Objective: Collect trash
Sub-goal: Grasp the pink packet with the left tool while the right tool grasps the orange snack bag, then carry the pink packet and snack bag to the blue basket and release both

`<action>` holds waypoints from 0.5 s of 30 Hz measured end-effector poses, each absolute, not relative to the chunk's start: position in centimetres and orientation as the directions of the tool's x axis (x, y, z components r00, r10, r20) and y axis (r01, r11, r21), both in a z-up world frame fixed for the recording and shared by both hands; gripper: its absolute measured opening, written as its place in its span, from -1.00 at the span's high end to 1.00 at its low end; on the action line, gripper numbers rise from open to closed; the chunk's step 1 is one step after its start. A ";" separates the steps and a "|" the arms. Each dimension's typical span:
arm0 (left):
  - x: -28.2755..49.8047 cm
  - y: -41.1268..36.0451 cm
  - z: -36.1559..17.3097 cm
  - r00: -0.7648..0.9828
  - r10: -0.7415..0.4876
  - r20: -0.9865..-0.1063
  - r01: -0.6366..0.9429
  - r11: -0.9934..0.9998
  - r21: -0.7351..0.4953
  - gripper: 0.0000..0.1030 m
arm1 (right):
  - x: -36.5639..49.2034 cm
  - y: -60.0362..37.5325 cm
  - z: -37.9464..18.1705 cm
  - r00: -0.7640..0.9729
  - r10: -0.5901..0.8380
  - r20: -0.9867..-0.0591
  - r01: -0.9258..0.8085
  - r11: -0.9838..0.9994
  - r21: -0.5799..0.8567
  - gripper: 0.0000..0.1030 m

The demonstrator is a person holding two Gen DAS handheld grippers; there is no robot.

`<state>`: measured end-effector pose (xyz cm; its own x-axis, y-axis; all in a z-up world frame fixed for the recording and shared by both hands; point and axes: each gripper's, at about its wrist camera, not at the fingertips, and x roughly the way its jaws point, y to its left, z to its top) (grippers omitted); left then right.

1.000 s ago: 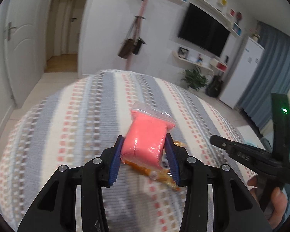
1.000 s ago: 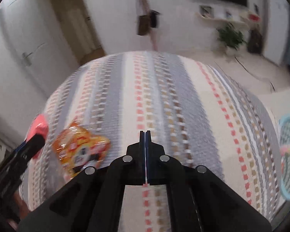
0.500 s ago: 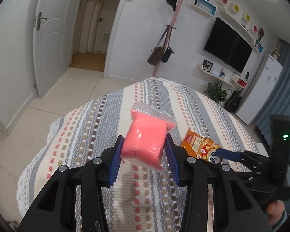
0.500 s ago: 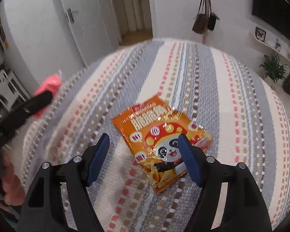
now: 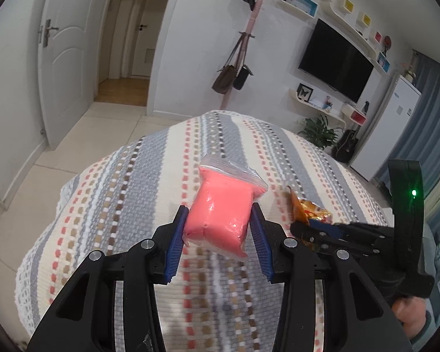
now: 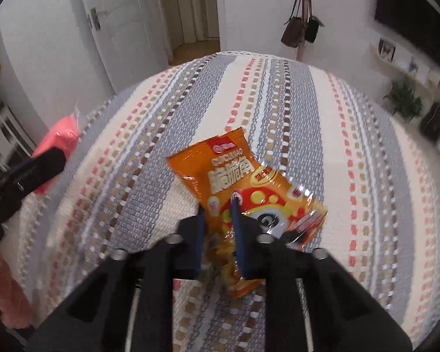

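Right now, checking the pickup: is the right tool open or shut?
Shut: right tool pinches the orange snack bag, having just closed on it.

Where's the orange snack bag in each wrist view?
Left wrist: snack bag right of centre, crumpled at the tips of the right hand-held gripper, beside the pink pack.
Right wrist: snack bag at centre, pinched low down in the right hand-held gripper, whose jaws have just been closing.
Shared landmark: coat stand with hanging bags, beyond the striped cover.
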<state>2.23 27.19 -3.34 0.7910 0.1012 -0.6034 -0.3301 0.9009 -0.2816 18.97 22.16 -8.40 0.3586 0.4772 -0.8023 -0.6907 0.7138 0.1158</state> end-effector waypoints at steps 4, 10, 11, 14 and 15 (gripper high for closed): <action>3.3 25.5 -2.6 0.802 0.075 -0.593 -0.291 0.915 -0.279 0.20 | 19.5 19.3 -7.4 0.360 0.546 -0.756 -0.643 0.733 0.223 0.93; 5.8 21.5 -0.7 0.821 0.023 -0.570 -0.203 0.946 -0.254 0.20 | 18.6 14.6 -3.1 0.471 0.588 -0.657 -0.625 0.748 0.221 0.94; 6.3 20.5 -0.2 0.826 0.013 -0.564 -0.183 0.952 -0.246 0.20 | 18.6 13.6 -2.3 0.495 0.586 -0.641 -0.614 0.758 0.218 0.94; 7.7 18.0 0.6 0.834 -0.010 -0.552 -0.146 0.960 -0.238 0.21 | 18.6 10.8 -0.9 0.544 0.579 -0.608 -0.590 0.779 0.213 0.94; 8.2 17.3 0.8 0.835 -0.023 -0.550 -0.133 0.961 -0.242 0.21 | 18.5 9.6 -0.4 0.565 0.571 -0.596 -0.576 0.790 0.210 0.94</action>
<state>8.19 17.31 0.82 0.8349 -0.0232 -0.5499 -0.1330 0.9610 -0.2424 18.54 9.56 -0.40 0.5650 0.5705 -0.5960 -0.5762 0.7899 0.2099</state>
